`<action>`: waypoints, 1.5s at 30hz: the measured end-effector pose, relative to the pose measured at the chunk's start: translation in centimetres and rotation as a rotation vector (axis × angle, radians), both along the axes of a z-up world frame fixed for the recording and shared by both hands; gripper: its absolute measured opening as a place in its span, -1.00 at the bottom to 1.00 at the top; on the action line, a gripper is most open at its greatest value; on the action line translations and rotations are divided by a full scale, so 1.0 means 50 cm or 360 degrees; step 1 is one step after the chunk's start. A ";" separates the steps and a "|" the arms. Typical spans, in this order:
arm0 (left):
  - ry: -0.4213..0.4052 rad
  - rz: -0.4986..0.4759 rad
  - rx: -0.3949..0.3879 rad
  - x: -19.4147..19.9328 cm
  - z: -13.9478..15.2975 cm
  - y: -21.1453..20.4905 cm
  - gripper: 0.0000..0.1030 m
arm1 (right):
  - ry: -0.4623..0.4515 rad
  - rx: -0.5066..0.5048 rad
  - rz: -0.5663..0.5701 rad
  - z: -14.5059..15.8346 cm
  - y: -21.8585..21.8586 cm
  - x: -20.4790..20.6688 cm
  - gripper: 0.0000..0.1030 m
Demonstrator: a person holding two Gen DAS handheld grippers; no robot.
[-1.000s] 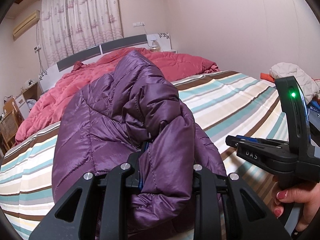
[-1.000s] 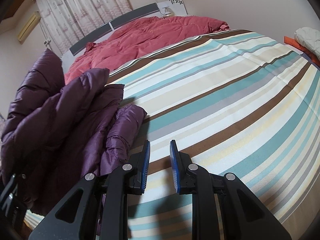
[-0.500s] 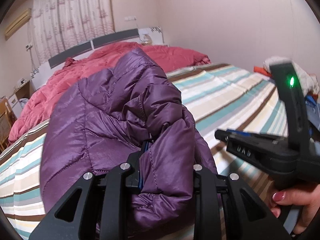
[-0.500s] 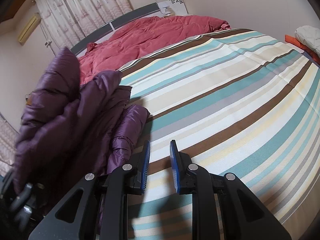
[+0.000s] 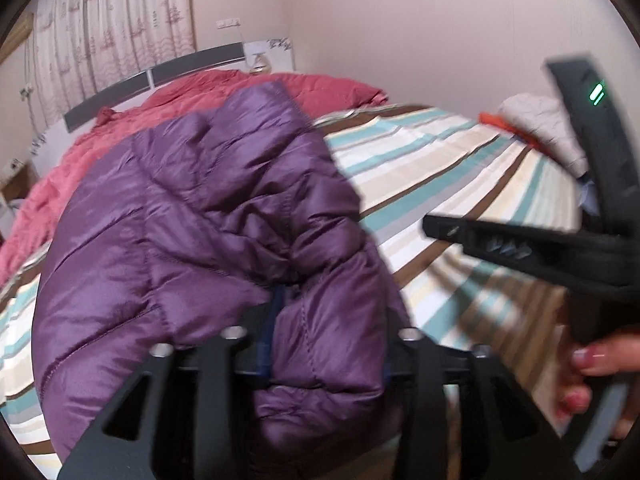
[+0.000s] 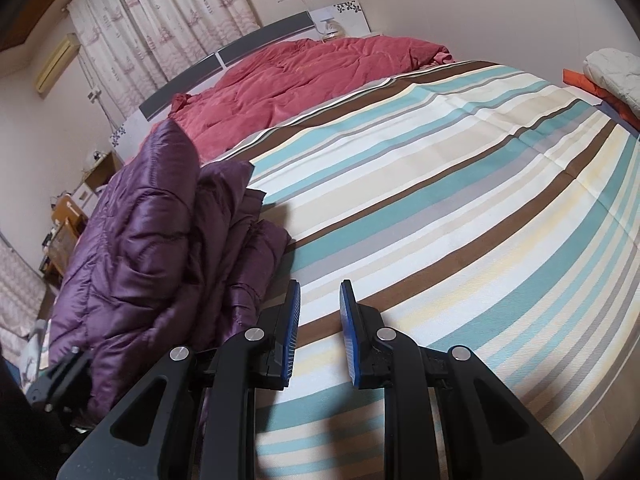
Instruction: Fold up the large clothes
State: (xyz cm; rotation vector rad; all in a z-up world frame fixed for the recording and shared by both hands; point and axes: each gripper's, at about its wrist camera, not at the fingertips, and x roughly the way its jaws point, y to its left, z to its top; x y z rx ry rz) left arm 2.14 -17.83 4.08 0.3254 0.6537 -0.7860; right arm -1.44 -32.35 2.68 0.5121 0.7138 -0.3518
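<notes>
Basically, purple puffer jacket (image 5: 192,248) is light, squashy and slick (shell slips), bunched lower left on the striped bed (image 6: 460,200). Left gripper (image 5: 328,344) fingers are opening, a fold between them. Right gripper (image 6: 320,320) slightly parted, empty. Grab stitched hems, not puffs.

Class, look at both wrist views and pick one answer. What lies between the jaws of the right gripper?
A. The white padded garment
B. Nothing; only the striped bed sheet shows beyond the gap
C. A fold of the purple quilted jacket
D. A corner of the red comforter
B: the right gripper shows an empty gap with the striped bed sheet beyond it, and the purple quilted jacket lies off to its left.
</notes>
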 end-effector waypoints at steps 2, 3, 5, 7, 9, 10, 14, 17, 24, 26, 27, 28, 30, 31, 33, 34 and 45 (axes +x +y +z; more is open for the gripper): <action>0.0010 -0.0004 -0.0048 -0.007 0.019 0.008 -0.02 | -0.0007 0.0008 0.0001 0.001 -0.001 -0.001 -0.61; 0.0021 -0.0007 -0.0089 -0.011 0.034 0.017 -0.01 | -0.0010 0.0016 0.0008 0.001 0.001 -0.001 -0.61; 0.0016 -0.0012 -0.0154 -0.017 0.057 0.034 0.01 | -0.0017 0.0023 0.0022 0.004 0.002 0.000 -0.61; -0.0018 0.0019 -0.0222 -0.017 0.081 0.060 0.08 | -0.0025 0.0007 0.0031 0.009 0.003 0.000 -0.61; -0.0040 0.0099 -0.0305 -0.003 0.106 0.099 0.08 | -0.0035 0.0003 0.0035 0.013 0.003 0.000 -0.61; -0.0054 0.0153 -0.0324 0.006 0.111 0.116 0.08 | -0.0036 0.0003 0.0035 0.014 0.003 0.001 -0.61; -0.0080 0.0480 -0.0283 0.078 0.103 0.190 0.08 | -0.0026 -0.0001 0.0050 0.016 0.006 0.002 -0.61; -0.0034 0.0757 -0.0239 0.134 0.070 0.251 0.08 | -0.0026 -0.0018 0.0081 0.023 0.020 0.003 -0.61; 0.0022 0.0774 -0.0206 0.177 0.020 0.252 0.05 | -0.0036 -0.0056 0.0125 0.035 0.043 0.009 -0.61; 0.0013 0.0735 -0.0184 0.175 0.012 0.234 0.05 | -0.0041 -0.0067 0.0131 0.040 0.046 0.010 -0.61; 0.0010 0.0720 -0.0168 0.172 0.009 0.227 0.05 | -0.0054 -0.0066 0.0134 0.046 0.047 0.010 -0.61; 0.0002 0.0712 -0.0160 0.168 0.008 0.227 0.04 | -0.0069 -0.0061 0.0135 0.053 0.048 0.010 -0.61; -0.0003 0.0699 -0.0153 0.162 0.009 0.228 0.04 | -0.0109 -0.0063 0.0140 0.070 0.051 0.011 -0.61; -0.0008 0.0689 -0.0144 0.161 0.008 0.225 0.04 | -0.0119 -0.0069 0.0149 0.076 0.053 0.014 -0.61; -0.0028 0.0680 -0.0118 0.155 0.007 0.219 0.04 | -0.0139 -0.0091 0.0179 0.093 0.063 0.026 -0.61; -0.0030 0.0679 -0.0112 0.152 0.007 0.217 0.04 | -0.0151 -0.0102 0.0199 0.101 0.070 0.034 -0.61; -0.0060 0.0659 -0.0061 0.148 0.006 0.201 0.04 | -0.0030 -0.0229 0.0293 0.098 0.105 0.162 -0.61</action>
